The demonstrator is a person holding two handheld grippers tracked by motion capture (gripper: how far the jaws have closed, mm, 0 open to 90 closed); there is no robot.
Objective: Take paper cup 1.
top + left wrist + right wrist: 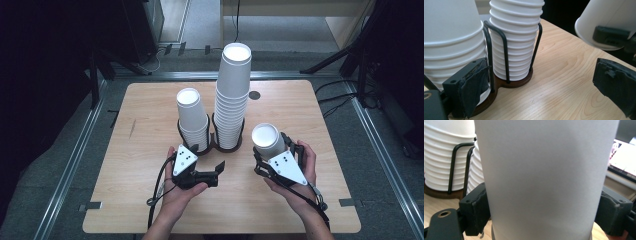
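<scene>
The right gripper [268, 150], at the lower right of the high view, has its two black jaws pinching a single white paper cup [267, 140] across its wall; in the right gripper view the cup [544, 180] stands between a pad at each lower corner, both pressing on its sides. The cup is upside down, its closed base toward the camera above, and it appears to hang just above the wooden table [150, 200] rather than rest on it. Gripping it by the sides leaves its open mouth free, which would suit dropping it over a stack.

The left gripper [220, 167], low and left of centre in the high view, has its jaws spread and holds nothing. In the left gripper view one pad [471, 90] sits right beside the short stack at the lower left, the other far off at the lower right edge. It looks parked beside the holder, perhaps to steady it.

Counting outward: one loose cup, two grippers, two stacks of cups. The short stack [192, 120] stands left of centre, the tall stack [232, 95] just to its right, reaching toward the top of the frame. Both sit inverted in one dark double holder [214, 146] with wire uprights [505, 50] that keep the stacks from toppling. The cups in each stack are too tightly nested to count.
</scene>
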